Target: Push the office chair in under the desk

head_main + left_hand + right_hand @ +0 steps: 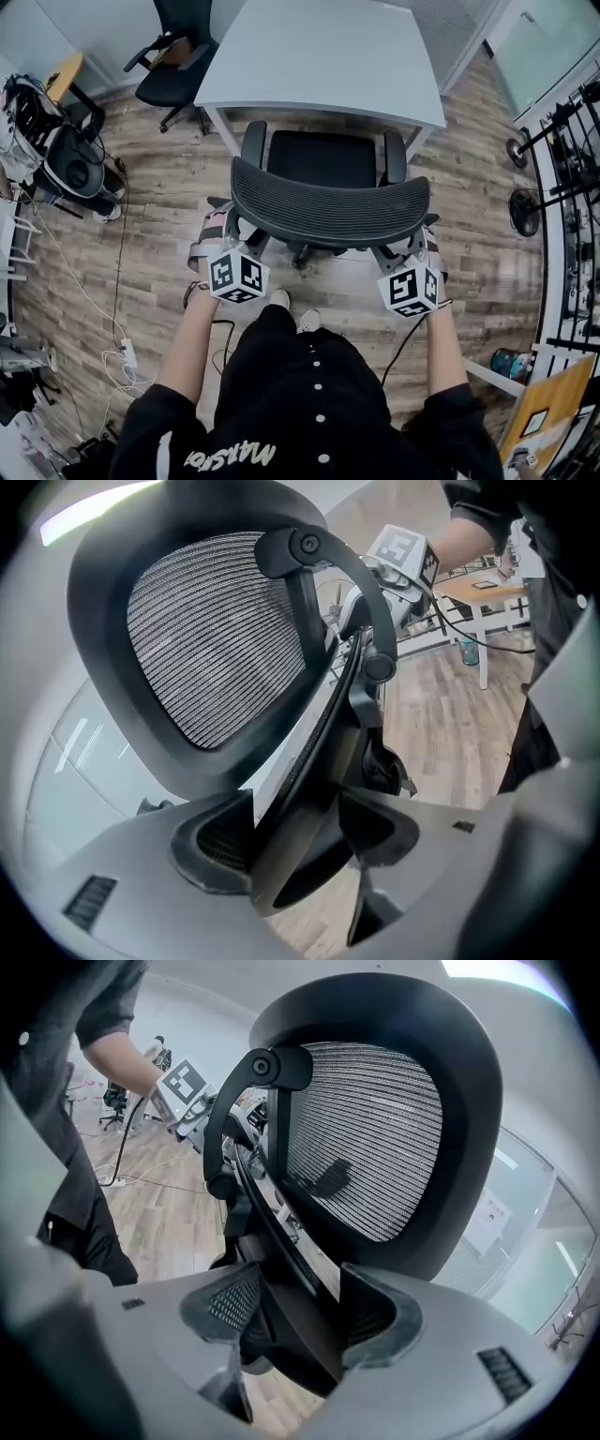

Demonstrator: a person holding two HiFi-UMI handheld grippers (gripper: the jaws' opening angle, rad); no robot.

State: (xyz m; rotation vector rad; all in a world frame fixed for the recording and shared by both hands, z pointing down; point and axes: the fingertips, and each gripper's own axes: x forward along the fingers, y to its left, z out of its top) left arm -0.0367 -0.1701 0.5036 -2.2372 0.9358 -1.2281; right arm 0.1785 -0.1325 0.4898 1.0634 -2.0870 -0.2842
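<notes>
Two grippers are clamped on the office chair (328, 202), one at each side of its mesh backrest (330, 208). Our left gripper (216, 228) has its jaws spread wide, and the left gripper view shows the dark frame of the backrest running up between them and filling the gap, with the pads against it. Our right gripper (424, 236) grips the same way on the other side: its jaws are wide too, and the right gripper view shows the frame's edge wedged between the two pads.

The chair stands straight ahead of us on the wooden floor (159, 216), its backrest towards us and its seat (323, 157) towards the desk (319, 56). The front of the seat reaches the near edge of the desk, while the backrest and most of the seat lie out in the open on our side. The two armrests (253, 141) sit between the white desk legs (220, 129) at the near corners, close to each leg.

A second chair (178, 66) stands off the far left corner of the desk, well apart from ours. Loose cables (103, 309) trail over the floor on our left, clear of the chair's base, and racks of equipment (572, 187) line the right-hand side of the room.
</notes>
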